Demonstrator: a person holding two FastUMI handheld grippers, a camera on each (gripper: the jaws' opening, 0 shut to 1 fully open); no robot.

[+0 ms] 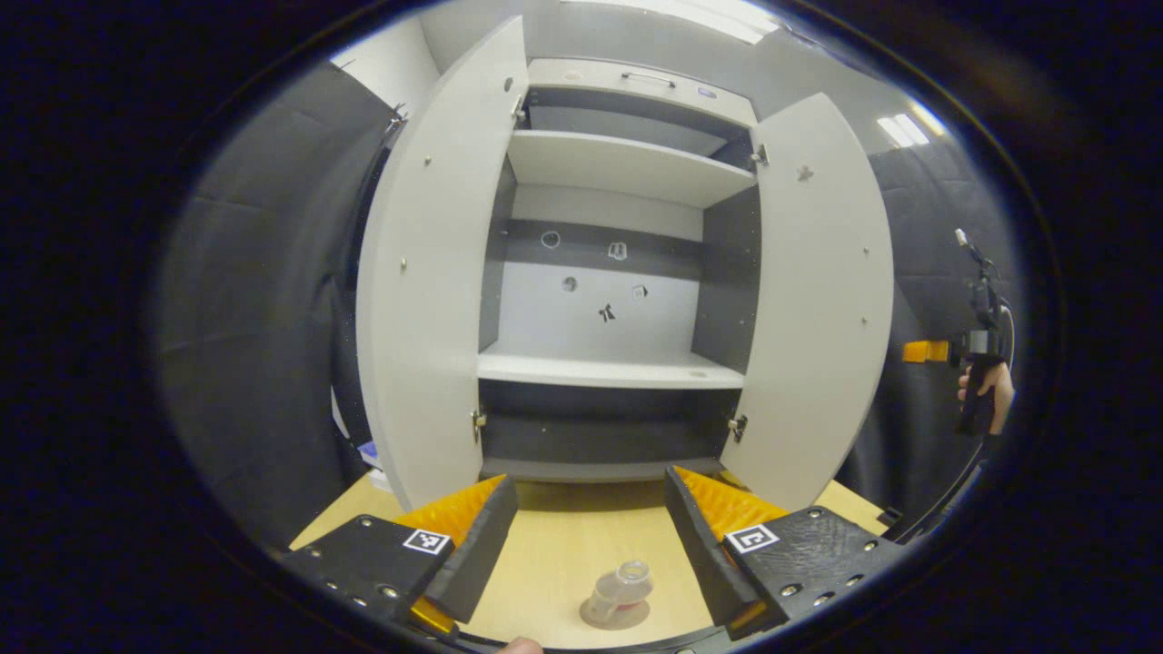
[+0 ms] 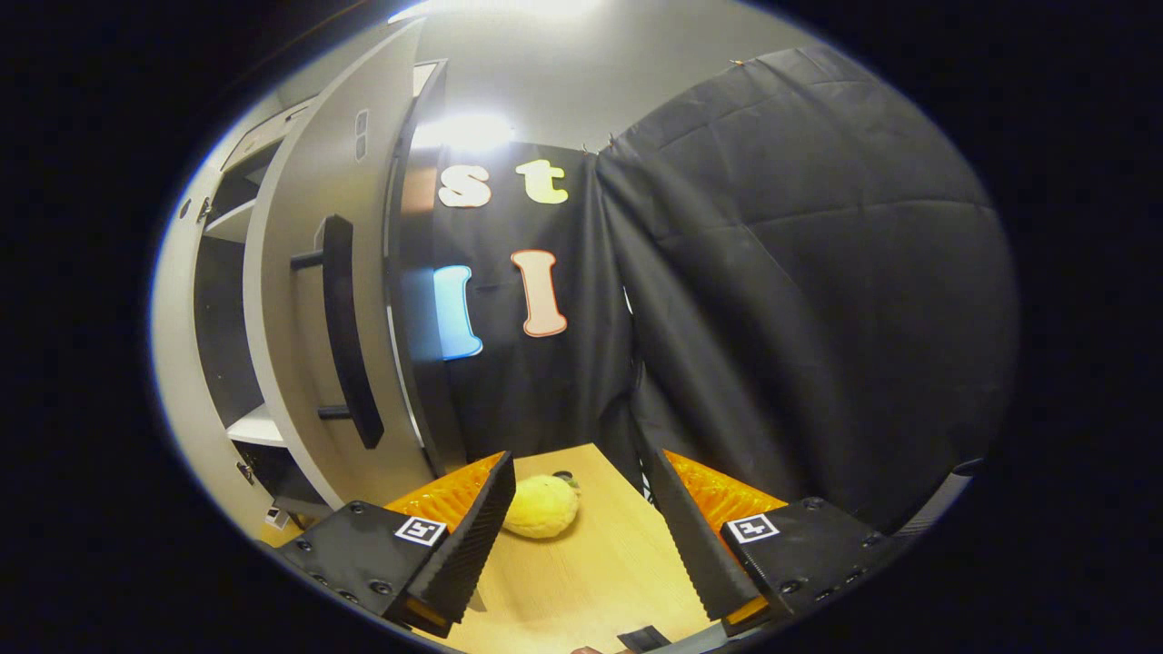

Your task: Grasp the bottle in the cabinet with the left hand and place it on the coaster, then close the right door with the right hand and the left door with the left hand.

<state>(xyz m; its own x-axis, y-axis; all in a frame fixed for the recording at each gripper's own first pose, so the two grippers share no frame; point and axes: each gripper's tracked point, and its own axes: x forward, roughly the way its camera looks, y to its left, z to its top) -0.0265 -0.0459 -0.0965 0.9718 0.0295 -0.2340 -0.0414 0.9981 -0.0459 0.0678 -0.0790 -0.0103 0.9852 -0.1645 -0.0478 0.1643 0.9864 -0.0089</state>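
Already the bottle [image 1: 621, 592] sits on its coaster [image 1: 614, 618]; both doors stand open. Left gripper [image 1: 591, 545] and right gripper [image 2: 577, 536] are spread, empty. Risk: a careless push could miss the right door [image 2: 313, 345].

Bright ceiling lights [image 1: 899, 129], glare above the cloth, strong fisheye bending at edges, dim corners.

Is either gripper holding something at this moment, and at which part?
Nothing is held. The left gripper is open above the bottle on the table; the right gripper is open too.
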